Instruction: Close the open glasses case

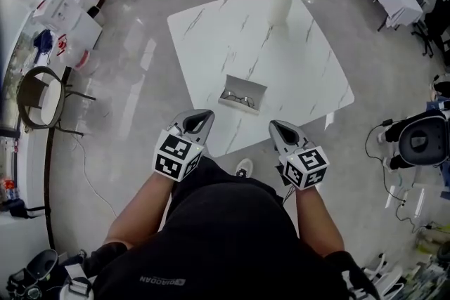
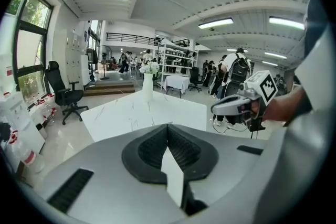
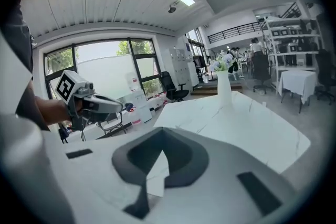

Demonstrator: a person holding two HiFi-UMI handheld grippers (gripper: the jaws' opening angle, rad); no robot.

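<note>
Head view places the open glasses case (image 1: 242, 95) on the white marble table (image 1: 211, 31), near the edge closest to the person, with a pair of glasses (image 1: 239, 99) lying inside it. A vase of flowers (image 1: 283, 0) is seen at the far side of the table, well apart from the case.

Both grippers are held low in front of the body, short of the table edge. The left gripper (image 1: 199, 120) is pointed towards the case with its jaws brought together on nothing. The right gripper (image 1: 283, 130) is likewise closed and empty, and in each gripper view the ribbed pads are seen meeting. The case itself is hidden in both gripper views behind the gripper bodies.

The task is judged not yet begun. The case is expected to be a light, stiff shell with a hinged lid (the raised panel along its far side appears to be that lid, though it is small in the frame). On the smooth marble it is likely to slide, so the base would best be steadied while the lid is pushed at the middle of its free edge. The glasses are fragile, and should lie fully inside before pressure is applied.
</note>
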